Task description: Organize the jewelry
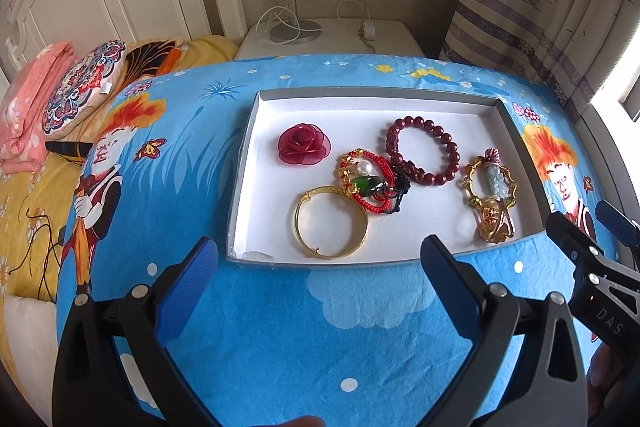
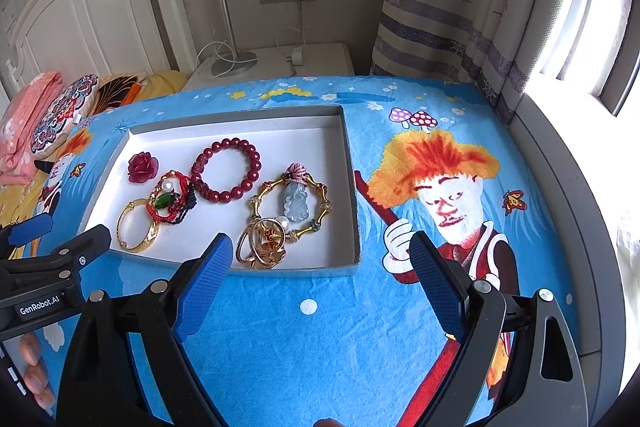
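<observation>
I see the shallow grey tray [image 1: 516, 131] lying on the blue cartoon cloth [image 1: 280, 327], long axis left-right. Inside: gold bangle [image 1: 331, 221], dark-red bead bracelet [image 1: 424, 147], jade pendant [image 2: 295, 202], fabric rose [image 1: 304, 143]. Left hand-held gripper [image 1: 318, 259] and right hand-held gripper [image 2: 320, 261] both spread wide, empty, just near of the tray.

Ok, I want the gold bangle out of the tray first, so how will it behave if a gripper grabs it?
The gold bangle looks like a rigid, polished ring, so it will probably keep its shape but may slip between the fingers. It lies flat on the tray, so getting a finger under it could be awkward. The red cord bracelet overlaps its rim and may drag along.
</observation>
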